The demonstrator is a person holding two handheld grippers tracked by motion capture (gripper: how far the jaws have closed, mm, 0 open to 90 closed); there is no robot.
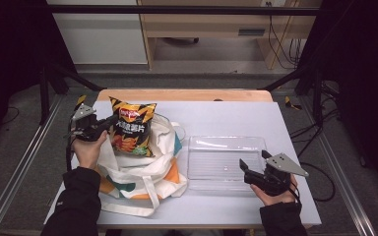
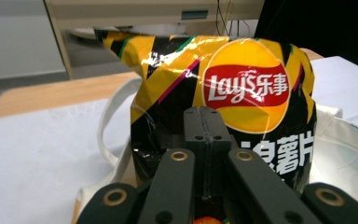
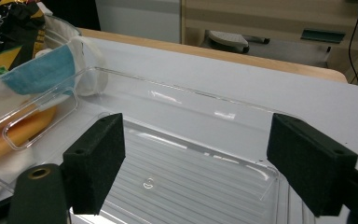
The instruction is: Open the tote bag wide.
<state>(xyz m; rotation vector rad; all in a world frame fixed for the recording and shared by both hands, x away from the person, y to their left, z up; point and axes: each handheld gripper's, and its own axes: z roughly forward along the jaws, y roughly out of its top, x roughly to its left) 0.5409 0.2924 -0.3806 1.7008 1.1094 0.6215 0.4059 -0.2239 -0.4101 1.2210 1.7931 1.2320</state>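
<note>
At the left of the high view, the left gripper (image 1: 109, 121) is pinching the edge of a black-and-yellow foil crisp bag (image 1: 131, 129), jaws fully closed on it, above a white, orange and teal cloth tote (image 1: 147, 169). At lower right, the right gripper (image 1: 244, 169) is hovering with jaws wide and empty over a clear plastic tray (image 1: 226, 142) on the white counter (image 1: 226, 115).

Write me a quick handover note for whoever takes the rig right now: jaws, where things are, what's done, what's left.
Left gripper: jaws shut on the edge of the chip bag, holding it upright over the tote bag.
Right gripper: jaws open, nothing between them, at the near right corner of the clear tray.
Done: chip bag gripped and mostly out of the tote bag.
Left: probably carry the chip bag across to the clear tray, which holds nothing yet, and release. That destination is a guess.
</note>
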